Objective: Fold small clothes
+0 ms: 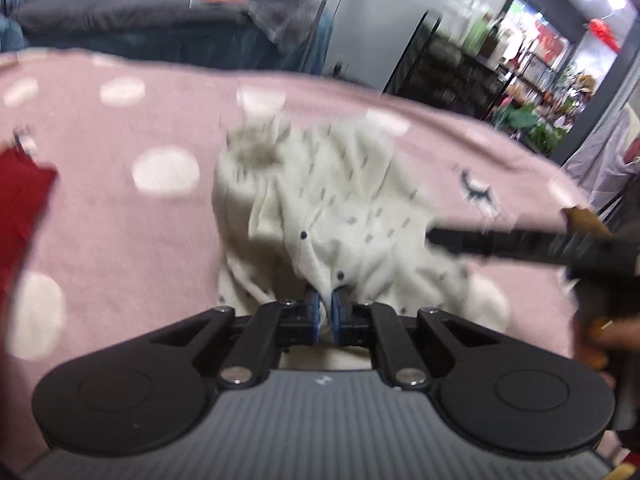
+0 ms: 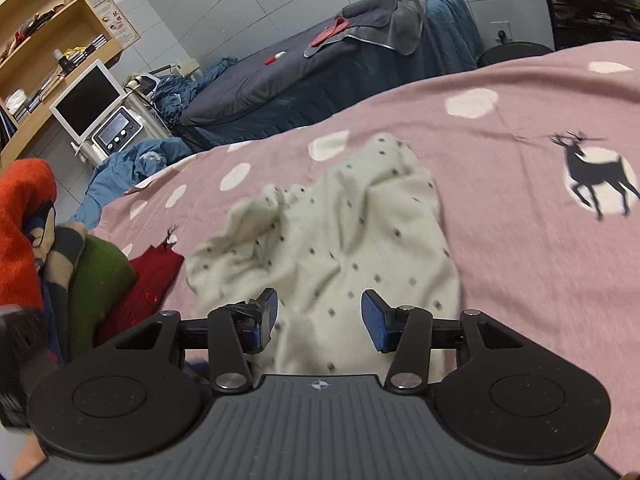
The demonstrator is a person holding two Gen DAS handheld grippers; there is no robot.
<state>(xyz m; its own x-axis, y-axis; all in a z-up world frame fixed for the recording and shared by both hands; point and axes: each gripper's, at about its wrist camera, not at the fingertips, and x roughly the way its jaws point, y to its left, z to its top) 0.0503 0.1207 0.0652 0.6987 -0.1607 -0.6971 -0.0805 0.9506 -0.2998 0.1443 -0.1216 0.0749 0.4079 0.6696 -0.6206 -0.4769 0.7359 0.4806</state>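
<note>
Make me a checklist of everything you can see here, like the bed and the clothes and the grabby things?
Surface: pink spotted bedspread with a deer print.
Job's things: cream dotted garment, crumpled, not yet folded.
Clutter: red garment, green garment and orange garment piled beside it.
Grippers: left gripper jaws shut on the cream garment's edge; right gripper jaws open over it.
Cables: nothing seen.
Surroundings: second bed with dark bedding, wooden shelf, monitor.
</note>
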